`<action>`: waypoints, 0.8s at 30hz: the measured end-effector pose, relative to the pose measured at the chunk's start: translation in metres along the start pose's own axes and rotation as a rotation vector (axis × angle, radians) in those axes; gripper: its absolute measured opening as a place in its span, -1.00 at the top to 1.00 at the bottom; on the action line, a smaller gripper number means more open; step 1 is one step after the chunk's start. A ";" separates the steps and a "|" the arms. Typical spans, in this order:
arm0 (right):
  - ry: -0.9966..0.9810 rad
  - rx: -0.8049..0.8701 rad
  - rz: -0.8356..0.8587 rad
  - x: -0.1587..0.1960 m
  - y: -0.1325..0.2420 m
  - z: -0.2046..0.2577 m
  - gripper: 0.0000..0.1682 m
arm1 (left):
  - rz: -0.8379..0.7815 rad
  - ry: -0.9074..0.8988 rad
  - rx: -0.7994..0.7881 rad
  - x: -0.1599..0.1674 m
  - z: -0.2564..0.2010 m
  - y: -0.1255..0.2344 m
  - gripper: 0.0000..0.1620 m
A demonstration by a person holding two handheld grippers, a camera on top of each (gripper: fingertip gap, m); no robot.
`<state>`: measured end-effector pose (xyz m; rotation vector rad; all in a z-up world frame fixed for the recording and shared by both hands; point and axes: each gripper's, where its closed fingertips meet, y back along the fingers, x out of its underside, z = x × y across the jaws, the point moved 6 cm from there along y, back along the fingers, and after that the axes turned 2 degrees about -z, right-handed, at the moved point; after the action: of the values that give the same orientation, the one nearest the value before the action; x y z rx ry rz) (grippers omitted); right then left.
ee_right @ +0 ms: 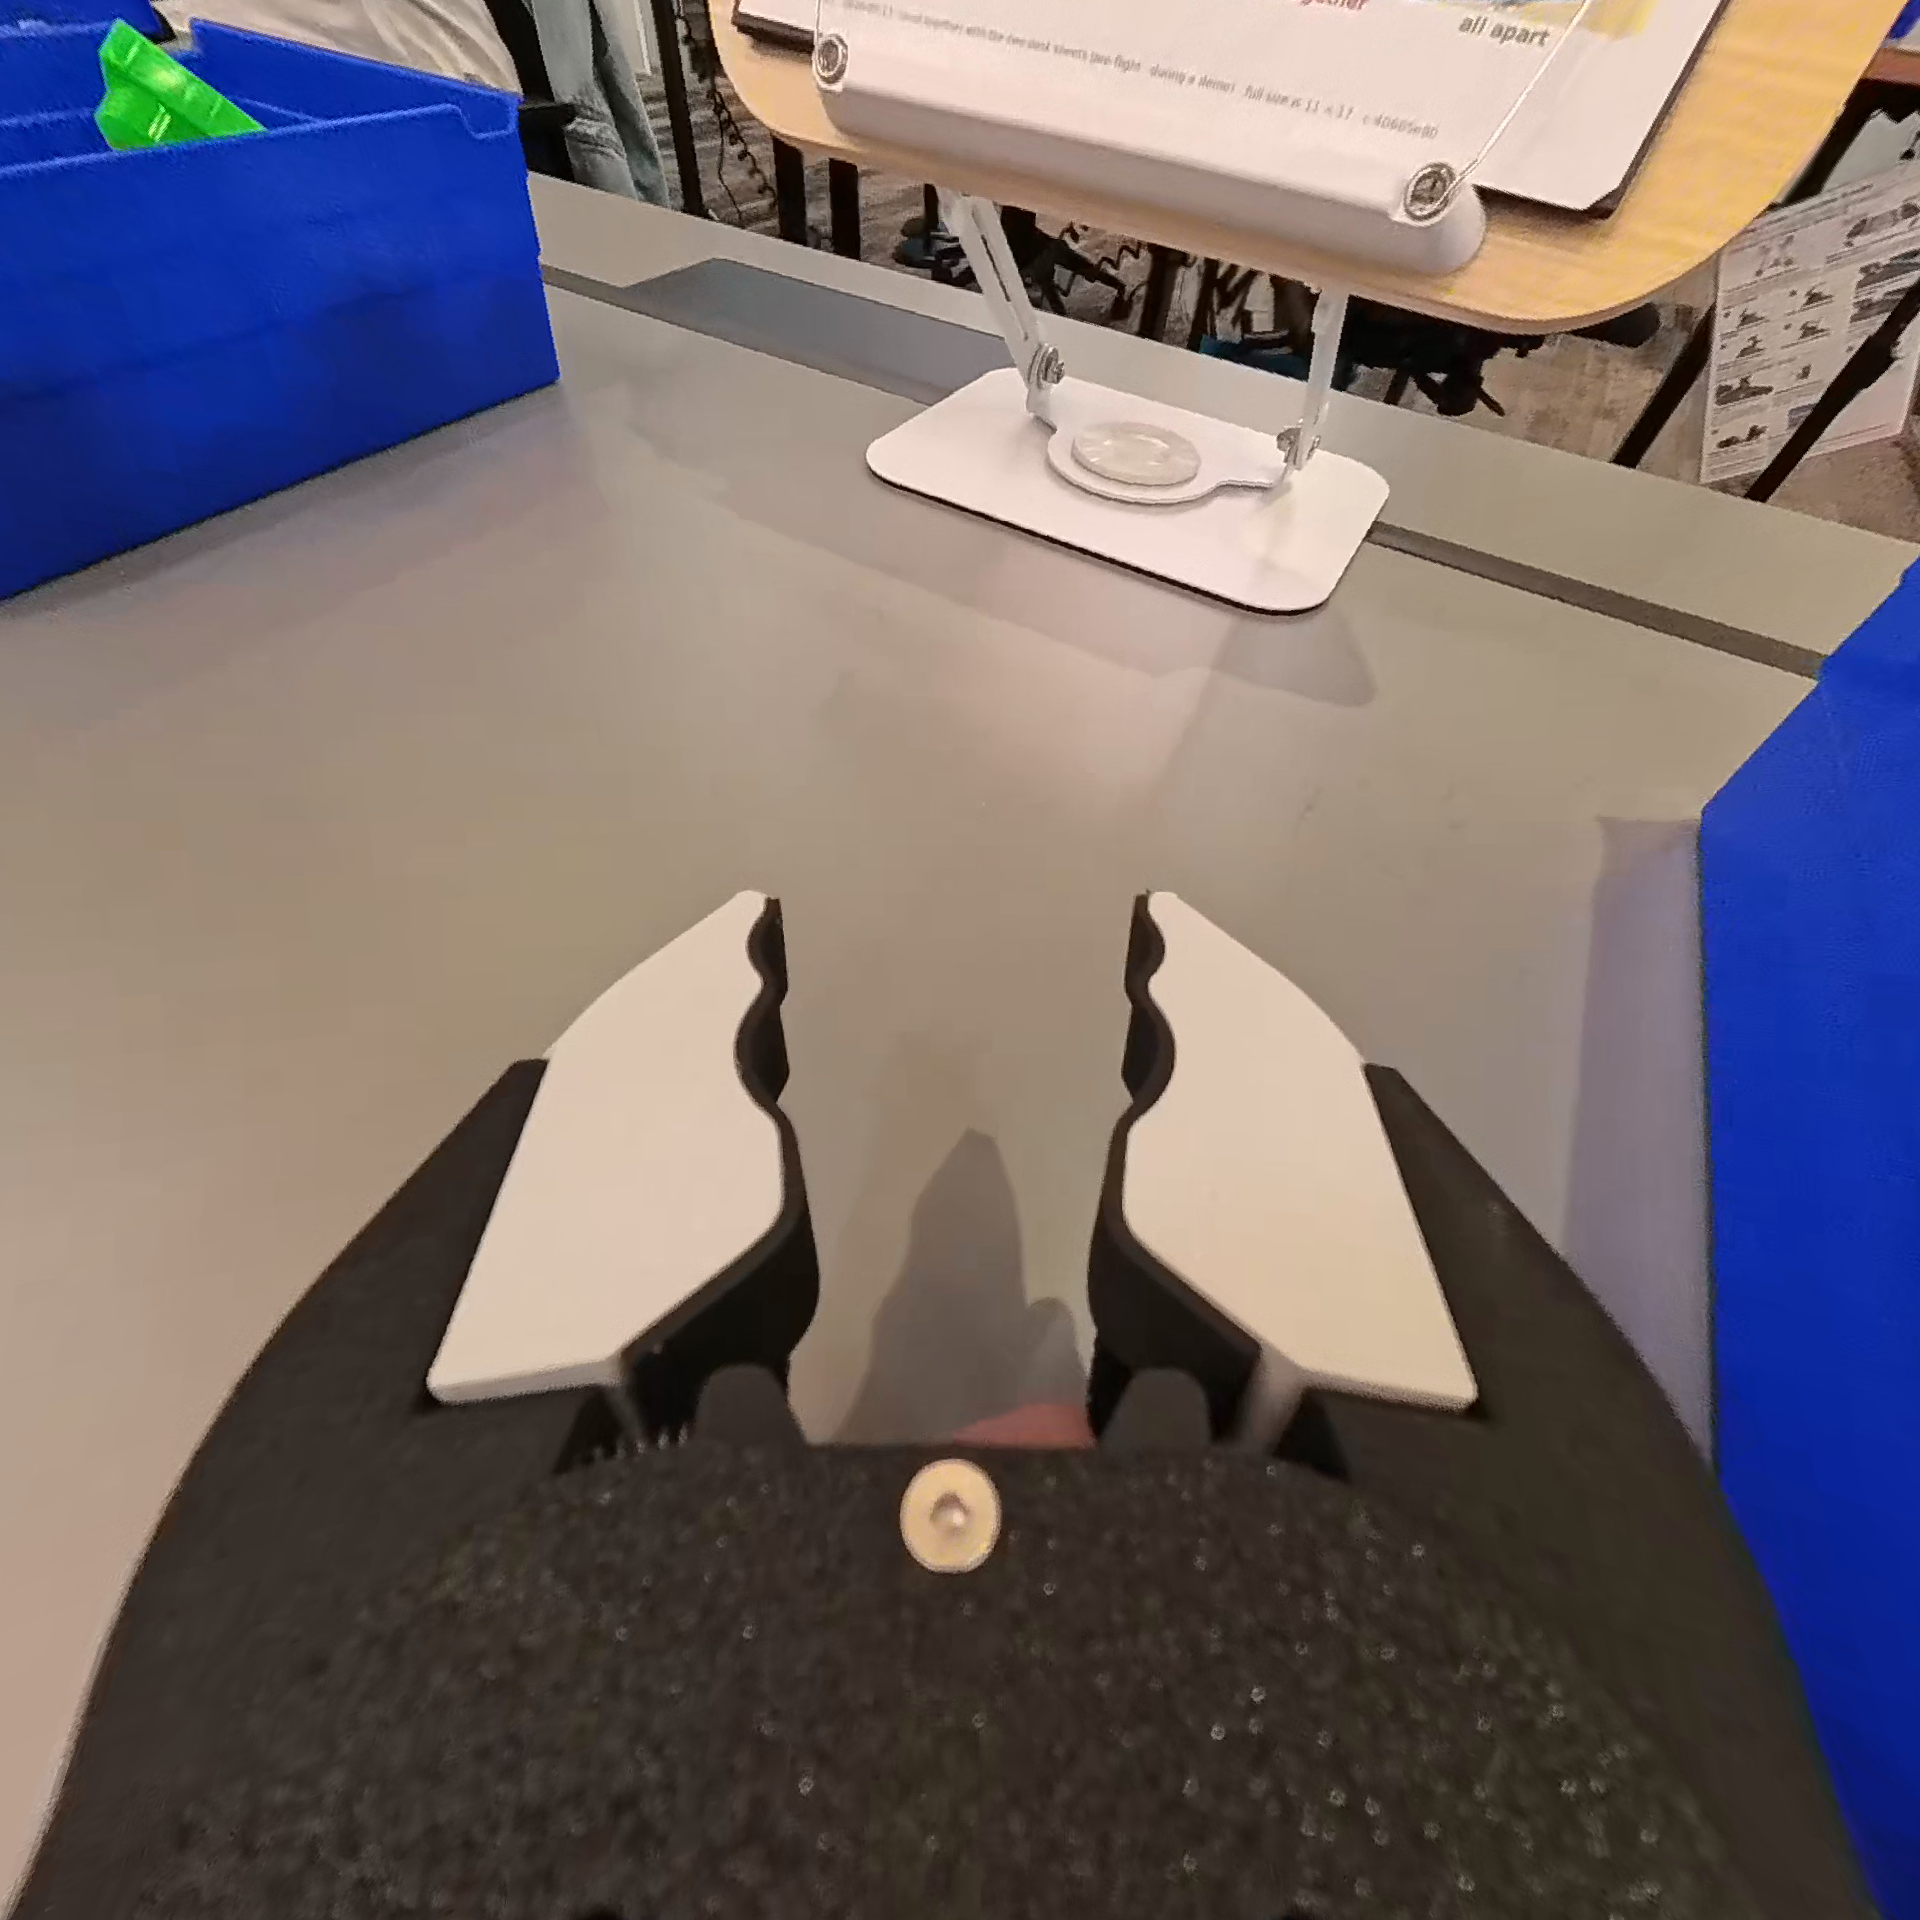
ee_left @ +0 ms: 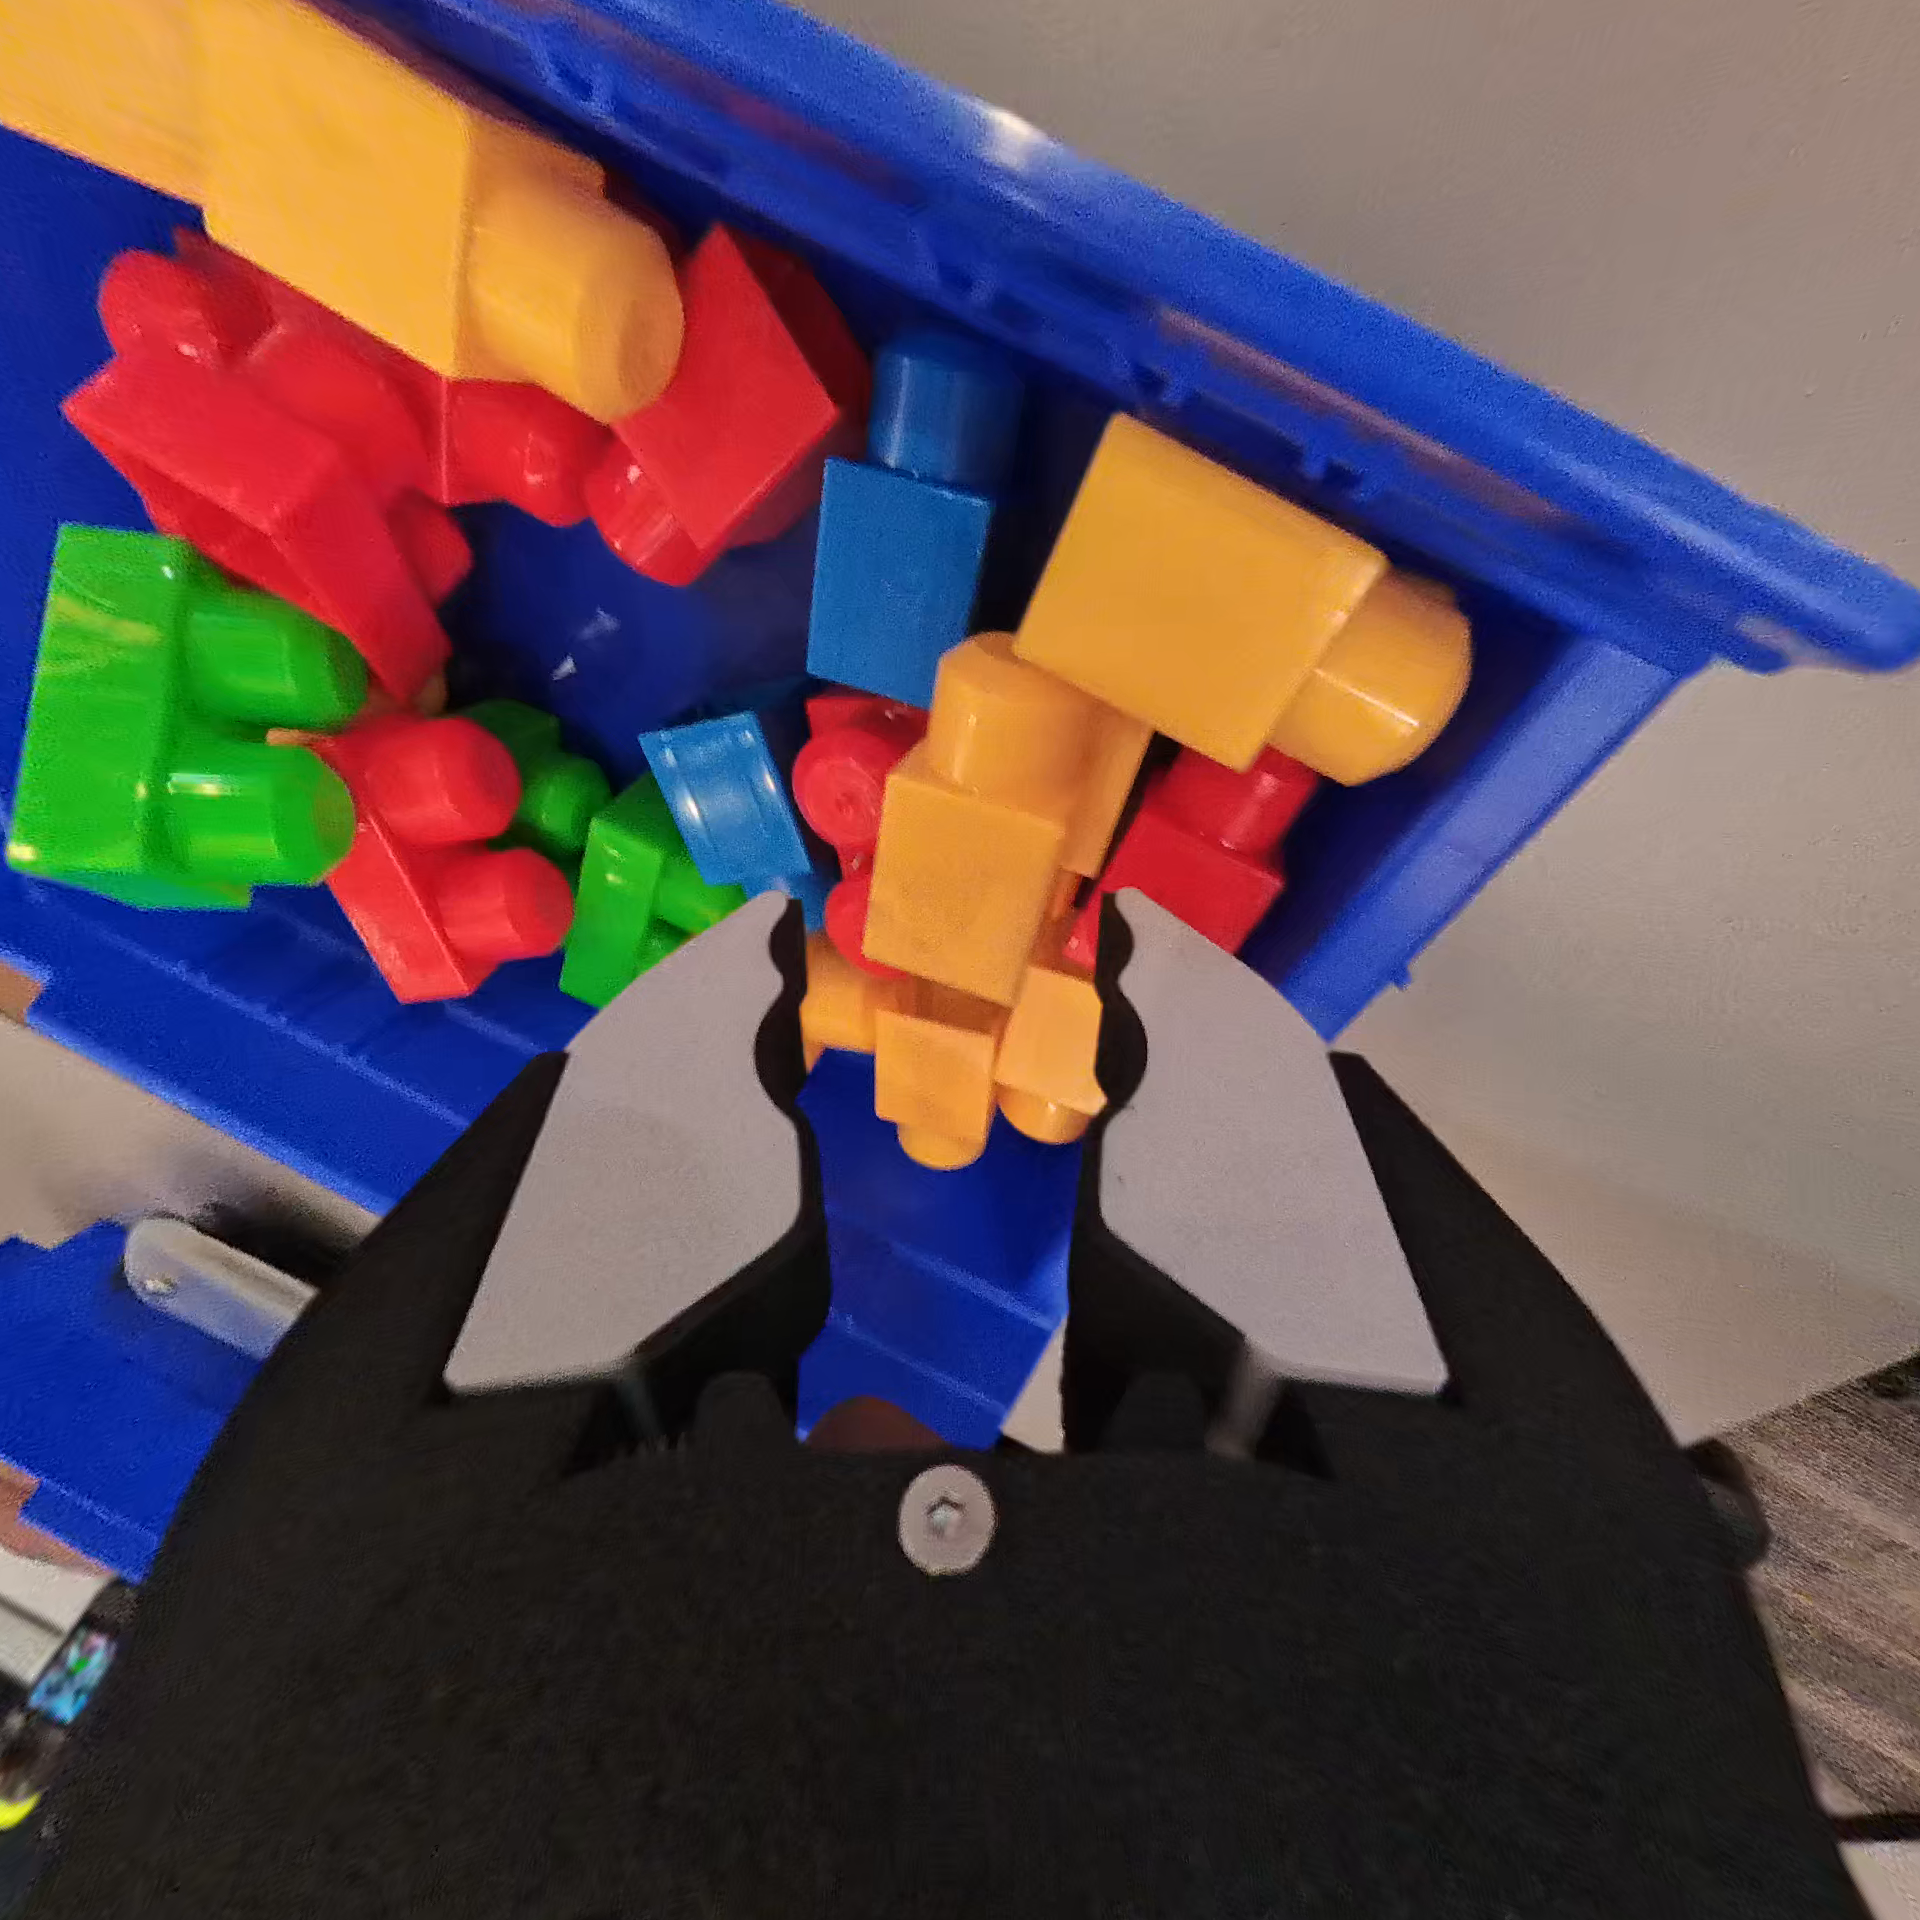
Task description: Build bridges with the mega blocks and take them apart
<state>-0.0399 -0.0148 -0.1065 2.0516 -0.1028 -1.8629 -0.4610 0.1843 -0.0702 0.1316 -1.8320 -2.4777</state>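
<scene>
- Grey, glossy table [ee_right: 623, 831] fills the gap between the right gripper [ee_right: 956, 904]'s spread jaws, which hold nothing; only a dull reflection lies there.
- Beyond those jaws, straight ahead, a white stand [ee_right: 1132, 499] rests on the table and carries a wooden board [ee_right: 1558, 281] with printed sheets; behind it are dark chair legs and cables on a carpeted floor.
- Ahead and left of the right jaws sits a blue bin [ee_right: 260, 312] with a green block [ee_right: 156, 94] poking above its rim; another blue wall [ee_right: 1829, 1039] crowds in at their right.
- The left gripper [ee_left: 945, 904] hangs over a blue bin [ee_left: 1351, 353] on pale tabletop, jaws apart, with small orange blocks [ee_left: 966, 1029] between the fingertips; whether they touch is unclear.
- Past the tips lie jumbled red blocks [ee_left: 291, 468], green blocks [ee_left: 125, 717], blue blocks [ee_left: 894, 571] and bigger orange blocks [ee_left: 1195, 582].
</scene>
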 end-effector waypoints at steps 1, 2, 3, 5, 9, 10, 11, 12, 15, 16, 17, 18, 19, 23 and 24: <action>-0.004 0.000 0.001 0.000 0.000 0.000 0.25 | -0.014 -0.011 0.007 -0.002 0.003 -0.004 0.34; -0.005 0.002 0.004 0.000 0.000 -0.001 0.25 | -0.042 -0.017 0.019 -0.006 0.005 -0.007 0.34; -0.003 0.003 0.007 0.000 -0.001 0.000 0.25 | -0.065 -0.025 0.033 -0.010 0.007 -0.008 0.36; 0.007 0.007 0.016 0.001 -0.002 0.000 0.25 | -0.046 -0.049 0.042 -0.009 0.009 -0.015 0.37; 0.029 0.007 0.032 0.002 -0.004 0.002 0.25 | -0.052 -0.062 0.102 -0.006 0.006 -0.028 0.53; 0.027 0.005 0.035 0.002 -0.004 0.002 0.25 | -0.083 -0.058 0.105 -0.007 0.007 -0.027 0.54; 0.022 0.002 0.038 0.002 -0.004 0.002 0.25 | -0.091 -0.052 0.116 -0.006 0.007 -0.026 0.54; 0.017 0.000 0.038 0.002 -0.004 0.002 0.25 | -0.088 -0.039 0.126 -0.004 0.007 -0.025 0.54; 0.011 -0.003 0.029 0.002 -0.003 0.001 0.26 | -0.132 0.022 0.109 0.000 0.012 -0.008 0.54; 0.013 -0.005 0.027 0.002 -0.003 0.002 0.26 | -0.170 0.045 0.087 -0.002 0.015 0.004 0.54; 0.015 -0.004 0.025 0.001 -0.003 0.002 0.27 | -0.216 0.073 0.064 -0.006 0.018 0.020 0.54; 0.016 -0.005 0.024 0.001 -0.003 0.002 0.27 | -0.270 0.109 0.041 -0.013 0.021 0.037 0.54; 0.016 -0.006 0.022 0.001 -0.003 0.002 0.27 | -0.333 0.145 0.025 -0.024 0.022 0.055 0.55; 0.009 -0.002 0.001 0.000 0.000 0.001 0.27 | -0.473 0.163 -0.013 -0.092 0.009 0.101 0.55; 0.008 -0.002 -0.004 0.000 0.000 0.001 0.27 | -0.484 0.127 -0.011 -0.112 0.001 0.102 0.54</action>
<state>-0.0408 -0.0151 -0.1065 2.0598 -0.0945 -1.8562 -0.3501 0.1665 0.0319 0.8000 -1.9138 -2.6890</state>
